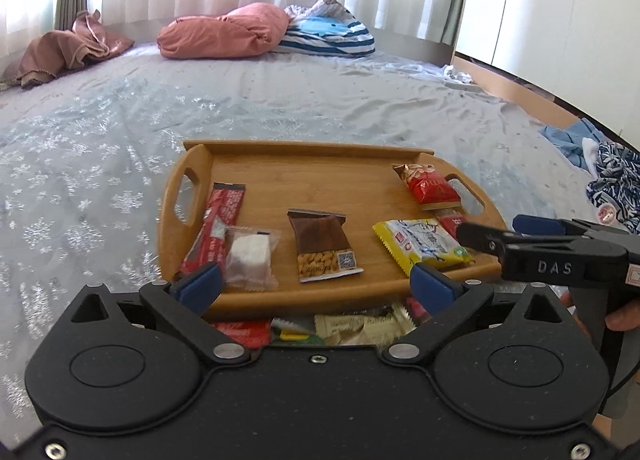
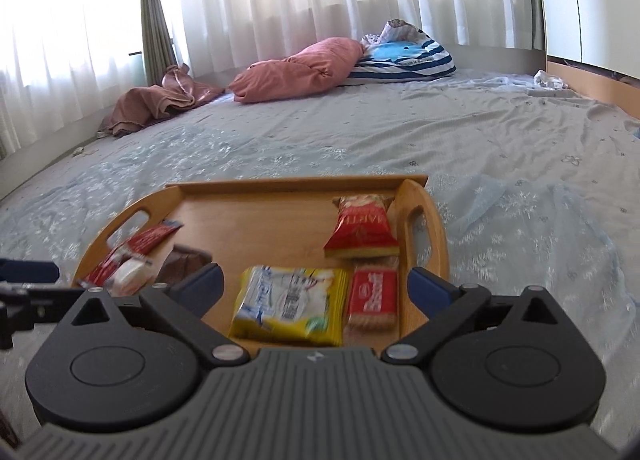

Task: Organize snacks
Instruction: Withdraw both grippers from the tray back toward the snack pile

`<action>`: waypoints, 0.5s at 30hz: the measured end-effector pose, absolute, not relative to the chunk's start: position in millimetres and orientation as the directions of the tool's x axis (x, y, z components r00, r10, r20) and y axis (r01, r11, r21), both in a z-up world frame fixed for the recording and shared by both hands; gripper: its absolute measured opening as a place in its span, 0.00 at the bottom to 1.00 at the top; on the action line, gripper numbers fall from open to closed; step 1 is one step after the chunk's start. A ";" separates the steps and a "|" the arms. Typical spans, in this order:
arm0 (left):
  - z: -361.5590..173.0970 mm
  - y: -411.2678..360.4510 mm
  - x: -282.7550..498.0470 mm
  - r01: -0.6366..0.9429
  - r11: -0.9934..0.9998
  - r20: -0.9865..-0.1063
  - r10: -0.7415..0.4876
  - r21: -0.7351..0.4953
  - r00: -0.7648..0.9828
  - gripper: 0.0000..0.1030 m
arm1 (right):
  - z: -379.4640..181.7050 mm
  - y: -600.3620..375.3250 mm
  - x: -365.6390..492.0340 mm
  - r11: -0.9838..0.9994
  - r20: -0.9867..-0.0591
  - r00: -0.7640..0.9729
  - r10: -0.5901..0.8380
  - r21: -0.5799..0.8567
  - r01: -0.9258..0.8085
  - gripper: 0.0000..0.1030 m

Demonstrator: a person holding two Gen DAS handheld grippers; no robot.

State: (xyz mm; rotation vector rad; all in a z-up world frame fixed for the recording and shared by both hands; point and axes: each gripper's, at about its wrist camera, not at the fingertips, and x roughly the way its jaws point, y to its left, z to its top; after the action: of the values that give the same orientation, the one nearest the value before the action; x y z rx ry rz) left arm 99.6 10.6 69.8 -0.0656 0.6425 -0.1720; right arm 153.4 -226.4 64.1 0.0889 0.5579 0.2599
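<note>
Bamboo, warm and smooth-grained, forms the tray [image 1: 248,164] on which the snacks are being laid out; it is a low-walled rectangle with rounded ends and a cut-out handle at each end, and it rests on the bed [image 1: 280,100], near the bed's near edge. Along the tray's near rim a glossy red stick sachet [image 1: 216,220] is seen at the left end, with a clear-wrapped white cube [image 1: 248,256] overlapping its lower part, a brown foil nut packet [image 1: 324,248] at the middle, and a crinkled yellow packet [image 1: 420,244] towards the right. A red foil packet [image 1: 430,188] lies against the right handle, and a small red biscuit pack [image 2: 372,296] sits just in front of it, beside the yellow one. Below the near rim a heap of loose snacks [image 1: 352,326], red, cream and green in wrapper, is glimpsed, not yet sorted. The left hand-held gripper [image 1: 316,280] is held with jaws spread wide and nothing between them, above the tray's near rim; the right hand-held gripper [image 2: 316,286] is likewise wide open and empty, over the tray's right near corner. A placing step is judged to be just finished, so the next move would call for a reach down to the heap and a light pinch on a slippery, flat wrapper. The bed's pale blue sheet is soft, wrinkled and patterned with snowflakes.
</note>
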 end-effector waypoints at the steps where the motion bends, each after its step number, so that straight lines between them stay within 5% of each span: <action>1: 69.7 11.7 95.5 0.139 0.984 -0.588 -0.178 -0.111 0.789 0.98 | 63.1 -225.7 148.3 0.963 -0.511 0.817 0.268 0.153 -0.220 1.00; 15: 65.1 28.2 54.4 0.106 0.990 -0.537 -0.142 -0.097 0.831 0.99 | 57.3 -219.7 97.9 0.972 -0.504 0.833 0.230 0.070 -0.226 1.00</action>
State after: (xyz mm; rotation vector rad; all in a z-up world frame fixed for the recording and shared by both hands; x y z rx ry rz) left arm 54.4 28.2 65.1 -0.0644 0.5746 -0.1315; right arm 97.9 -219.7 57.3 0.0073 0.5345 0.2413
